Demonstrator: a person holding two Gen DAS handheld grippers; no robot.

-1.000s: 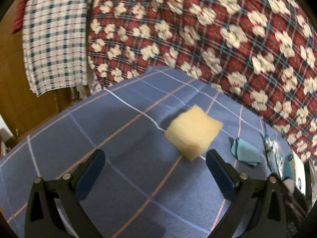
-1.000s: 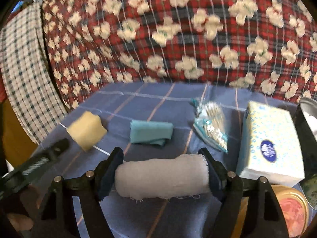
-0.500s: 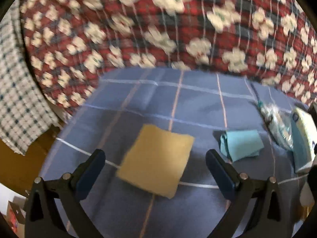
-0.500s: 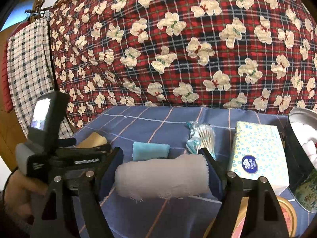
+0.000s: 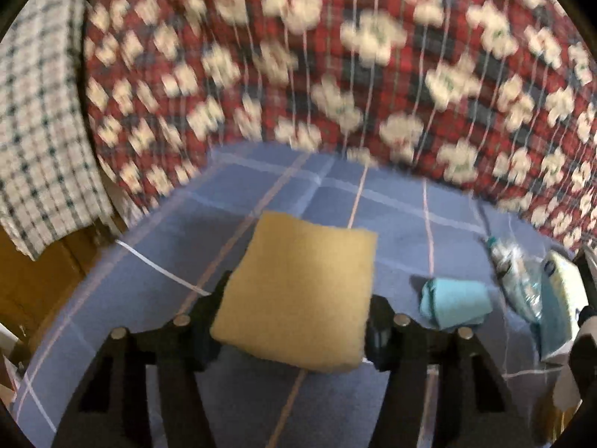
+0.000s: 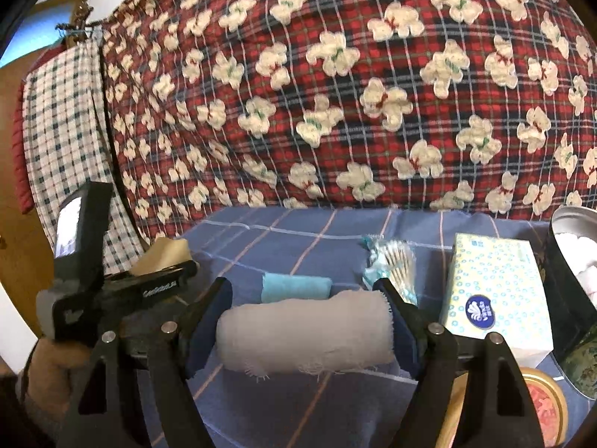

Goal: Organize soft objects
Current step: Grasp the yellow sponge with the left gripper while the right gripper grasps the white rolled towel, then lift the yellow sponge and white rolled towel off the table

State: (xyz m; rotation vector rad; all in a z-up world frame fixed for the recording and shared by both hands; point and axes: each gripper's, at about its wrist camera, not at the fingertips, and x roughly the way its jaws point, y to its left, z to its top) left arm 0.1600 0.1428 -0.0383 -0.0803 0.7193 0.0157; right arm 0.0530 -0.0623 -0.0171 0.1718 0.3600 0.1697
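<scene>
My left gripper is shut on a yellow sponge and holds it over the blue checked cloth; it also shows in the right wrist view at the left. My right gripper is shut on a rolled white gauze cloth held above the cloth. A folded teal cloth lies on the table between them, and shows in the right wrist view just beyond the roll.
A bag of cotton swabs, a tissue box, a dark tin with white cotton and a round orange lid stand at the right. A red floral blanket rises behind the table.
My left gripper closed on the yellow sponge and lifted it. My right gripper kept hold of the gauze roll and rose slightly.
</scene>
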